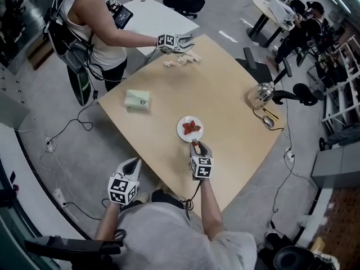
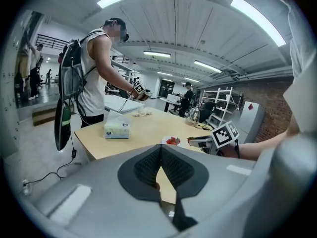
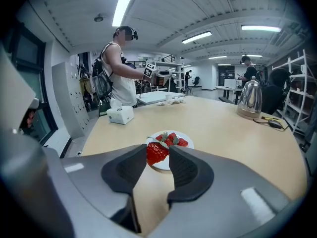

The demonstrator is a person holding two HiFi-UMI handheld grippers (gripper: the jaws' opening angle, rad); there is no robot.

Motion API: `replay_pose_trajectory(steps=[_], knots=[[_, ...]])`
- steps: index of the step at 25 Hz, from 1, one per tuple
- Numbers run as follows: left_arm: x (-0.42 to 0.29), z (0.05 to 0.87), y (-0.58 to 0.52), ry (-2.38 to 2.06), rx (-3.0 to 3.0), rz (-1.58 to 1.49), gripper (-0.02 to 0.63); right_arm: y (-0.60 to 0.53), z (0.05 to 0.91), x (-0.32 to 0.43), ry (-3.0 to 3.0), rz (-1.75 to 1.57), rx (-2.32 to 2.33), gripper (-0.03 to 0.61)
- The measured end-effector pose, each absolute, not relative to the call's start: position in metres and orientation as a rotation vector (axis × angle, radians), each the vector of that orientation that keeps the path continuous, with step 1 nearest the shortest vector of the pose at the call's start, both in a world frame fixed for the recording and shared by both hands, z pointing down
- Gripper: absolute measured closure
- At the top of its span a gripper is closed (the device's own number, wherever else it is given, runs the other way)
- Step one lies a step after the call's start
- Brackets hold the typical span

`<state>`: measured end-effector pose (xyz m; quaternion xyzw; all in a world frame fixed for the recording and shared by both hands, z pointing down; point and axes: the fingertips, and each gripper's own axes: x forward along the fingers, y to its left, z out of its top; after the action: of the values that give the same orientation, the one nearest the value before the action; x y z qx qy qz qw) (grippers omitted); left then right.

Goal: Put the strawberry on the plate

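Observation:
A white plate [image 1: 181, 130] with red strawberries [image 1: 192, 127] on it sits mid-table. My right gripper [image 1: 195, 145] is just short of the plate's near rim, shut on a strawberry. In the right gripper view that strawberry [image 3: 156, 152] is pinched between the two pads, over the near part of the plate [image 3: 159, 164], with the other strawberries [image 3: 174, 140] behind it. My left gripper [image 1: 134, 163] is off the table's near-left edge; its pads meet at the tips [image 2: 161, 150] and hold nothing. The left gripper view also shows the plate [image 2: 172, 141] and the right gripper [image 2: 198, 141].
A tissue box [image 1: 137, 100] lies at the table's left. A glass kettle [image 1: 260, 94] stands at the right edge beside cables. At the far corner another person's gripper [image 1: 174, 41] is over crumpled paper [image 1: 181, 59]. Office chairs and shelves surround the table.

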<state>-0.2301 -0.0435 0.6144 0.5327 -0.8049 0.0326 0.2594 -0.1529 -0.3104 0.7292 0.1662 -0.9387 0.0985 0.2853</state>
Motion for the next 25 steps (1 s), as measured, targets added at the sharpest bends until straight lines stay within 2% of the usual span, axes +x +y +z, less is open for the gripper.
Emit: replay_pose_trajectory(steps=[25], knots=[[-0.246,0.633,-0.044,-2.233,1.255,0.078,0.594,-0.347,0.794,-0.183,-2.428,0.297,0.369,0.433]])
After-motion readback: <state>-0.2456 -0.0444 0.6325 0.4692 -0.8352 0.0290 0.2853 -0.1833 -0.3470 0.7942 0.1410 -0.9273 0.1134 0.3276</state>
